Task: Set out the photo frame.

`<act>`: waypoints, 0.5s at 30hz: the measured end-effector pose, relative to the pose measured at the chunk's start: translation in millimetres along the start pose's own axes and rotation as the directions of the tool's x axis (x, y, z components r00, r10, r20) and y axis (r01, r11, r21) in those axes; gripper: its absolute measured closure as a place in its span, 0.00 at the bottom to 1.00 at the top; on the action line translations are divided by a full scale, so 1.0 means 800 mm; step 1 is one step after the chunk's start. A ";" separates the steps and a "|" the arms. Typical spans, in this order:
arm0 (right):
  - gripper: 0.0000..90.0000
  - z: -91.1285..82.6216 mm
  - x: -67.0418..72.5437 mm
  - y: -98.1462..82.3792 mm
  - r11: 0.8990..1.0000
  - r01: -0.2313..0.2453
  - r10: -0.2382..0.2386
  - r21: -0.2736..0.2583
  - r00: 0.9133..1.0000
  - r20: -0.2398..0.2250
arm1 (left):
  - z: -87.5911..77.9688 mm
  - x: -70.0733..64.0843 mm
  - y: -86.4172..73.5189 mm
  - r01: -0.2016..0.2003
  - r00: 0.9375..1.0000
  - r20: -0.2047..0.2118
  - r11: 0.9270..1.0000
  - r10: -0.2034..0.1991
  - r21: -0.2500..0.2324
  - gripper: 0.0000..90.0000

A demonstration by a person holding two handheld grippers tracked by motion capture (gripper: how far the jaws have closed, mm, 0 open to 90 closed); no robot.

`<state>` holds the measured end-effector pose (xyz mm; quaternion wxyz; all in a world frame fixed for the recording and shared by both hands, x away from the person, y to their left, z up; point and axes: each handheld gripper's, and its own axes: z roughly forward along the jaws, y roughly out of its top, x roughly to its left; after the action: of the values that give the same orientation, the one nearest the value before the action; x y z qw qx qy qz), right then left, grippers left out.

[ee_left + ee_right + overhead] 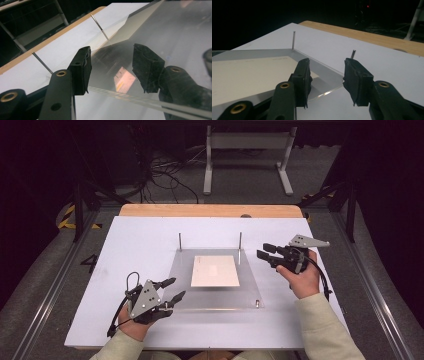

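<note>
High view: both grippers, left (174, 288) and right (263, 250), are released beside the clear plate (215, 300); grip opposite edges evenly, avoiding the pins (240, 247).

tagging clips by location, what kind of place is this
Probably a lab recording station: a white work board with a clear plate and metal pins, loose cables on the floor, dark surroundings.

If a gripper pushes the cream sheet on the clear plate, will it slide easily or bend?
The cream sheet lies flat and looks thin, so it is probably light and would likely flex if lifted by one edge. The clear plate under it looks glossy and reflective, so a push may well make the sheet slide.
</note>
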<state>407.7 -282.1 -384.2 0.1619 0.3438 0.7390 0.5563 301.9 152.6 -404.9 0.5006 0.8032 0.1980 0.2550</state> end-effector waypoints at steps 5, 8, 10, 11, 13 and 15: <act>0.59 -0.021 0.018 -0.003 1.000 0.009 -0.009 -0.002 1.000 -0.019 | 0.000 0.003 0.001 -0.003 1.000 0.015 1.000 0.003 0.003 0.54; 0.58 -0.030 0.027 -0.002 1.000 0.016 -0.015 0.009 1.000 -0.023 | 0.000 0.003 0.001 -0.005 1.000 0.017 1.000 0.005 0.002 0.54; 0.56 -0.036 0.033 -0.002 1.000 0.026 -0.025 0.011 0.999 -0.030 | -0.001 0.004 0.002 -0.006 1.000 0.020 1.000 0.006 0.007 0.55; 0.54 -0.039 0.035 -0.003 1.000 0.024 -0.023 0.014 0.999 -0.036 | 0.000 0.004 0.002 -0.003 1.000 0.021 1.000 0.003 0.001 0.55; 0.50 -0.050 0.043 -0.004 0.999 0.026 -0.024 0.032 0.998 -0.053 | 0.000 0.005 0.002 -0.002 1.000 0.023 1.000 0.002 0.000 0.55; 0.50 -0.053 0.044 -0.004 0.999 0.032 -0.031 0.034 0.998 -0.052 | 0.000 0.005 0.003 0.000 1.000 0.026 1.000 0.000 0.000 0.55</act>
<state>355.1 -288.1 -368.5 0.1457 0.3205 0.7578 0.5495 305.1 154.4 -402.0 0.5033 0.8064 0.1914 0.2445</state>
